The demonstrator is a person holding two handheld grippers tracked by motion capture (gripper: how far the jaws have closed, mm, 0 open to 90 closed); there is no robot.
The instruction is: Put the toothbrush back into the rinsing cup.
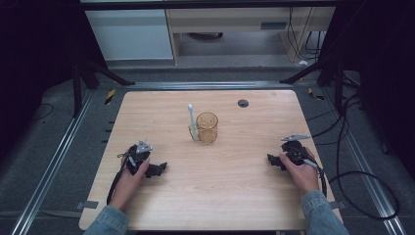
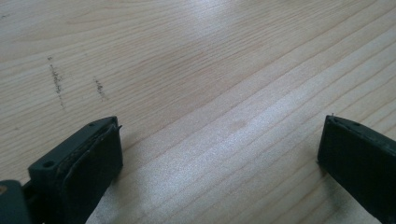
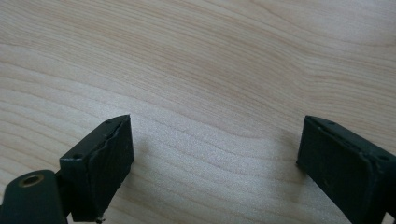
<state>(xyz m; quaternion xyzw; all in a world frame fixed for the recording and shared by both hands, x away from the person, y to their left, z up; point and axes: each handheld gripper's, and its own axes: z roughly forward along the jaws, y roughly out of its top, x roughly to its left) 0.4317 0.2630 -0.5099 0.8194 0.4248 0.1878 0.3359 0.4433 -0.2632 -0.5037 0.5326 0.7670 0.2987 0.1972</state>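
Even overhead light brightens the table (image 1: pixel 244 166); surroundings fall dark, close views slightly soft with pale sheen.

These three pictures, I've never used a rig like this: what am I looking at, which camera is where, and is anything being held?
No robot arm here: a person sits at a light wooden table with a hand-held black two-jaw tool in each hand. The wide picture comes from a fixed camera above, looking forward and down. There the left tool and the right tool rest low on the table, far apart. Between them, farther back, stands a clear amber glass mug with a white toothbrush standing upright by its left side; whether the brush is in the mug I cannot tell. The other two pictures come from cameras riding on each tool, looking along its jaws. Both show jaws spread wide over bare wood, so nothing is held.
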